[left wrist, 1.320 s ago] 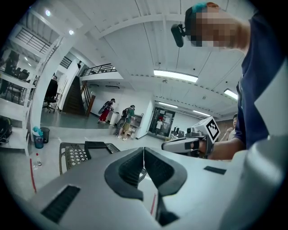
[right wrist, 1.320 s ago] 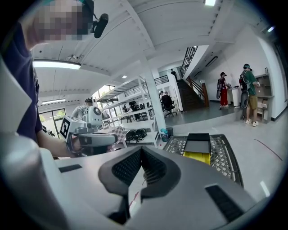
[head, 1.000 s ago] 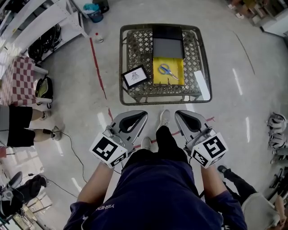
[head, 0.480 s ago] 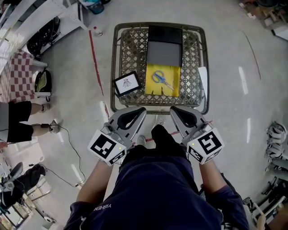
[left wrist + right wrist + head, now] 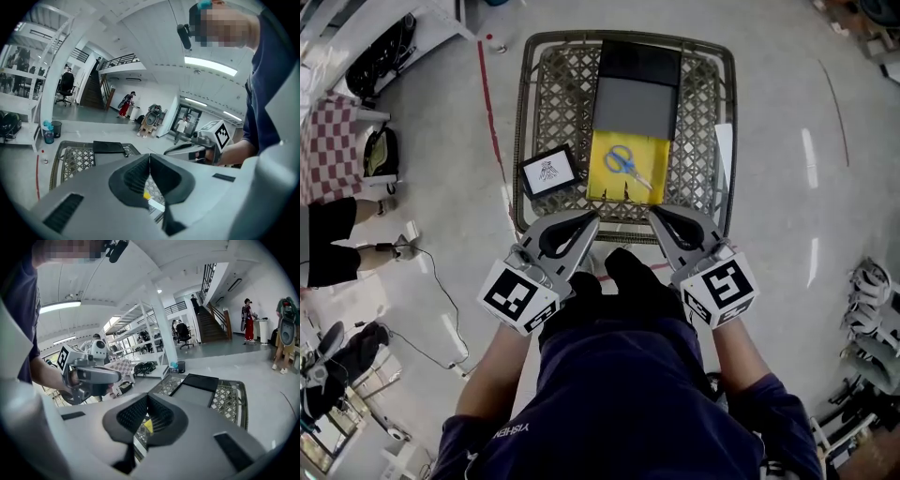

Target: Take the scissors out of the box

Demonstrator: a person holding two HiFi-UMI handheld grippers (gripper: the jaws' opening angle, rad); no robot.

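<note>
Over the near edge of the woven tabletop (image 5: 558, 103) your two tools now arrive. You stand closer than a second ago, and the table fills more of the head view. The tips of the left hand-held gripper (image 5: 592, 218) and the right hand-held gripper (image 5: 653, 214) reach its front rim instead of hanging over bare floor.

Nothing on the table is any different. The blue-handled scissors (image 5: 625, 164) lie flat on the yellow floor of the open box (image 5: 607, 187), in the same spot. The dark lid (image 5: 635, 94) is folded back beyond the box, and a small framed picture (image 5: 548, 171) sits near the box on its left, at the table's edge. As I judge it, the task is only at the approach: you close the gap, but the scissors are not yet touched.

Your left hand-held gripper is clenched, its jaw tips meeting with nothing between them. Through the hollow behind the tips you see only a slip of the yellow box ahead. Your right hand-held gripper is likewise clamped tight and empty, touching nothing. Both point forward and slightly down toward the box. Whichever one you choose must, I reckon, spread its jaws before it goes down over the scissors.
</note>
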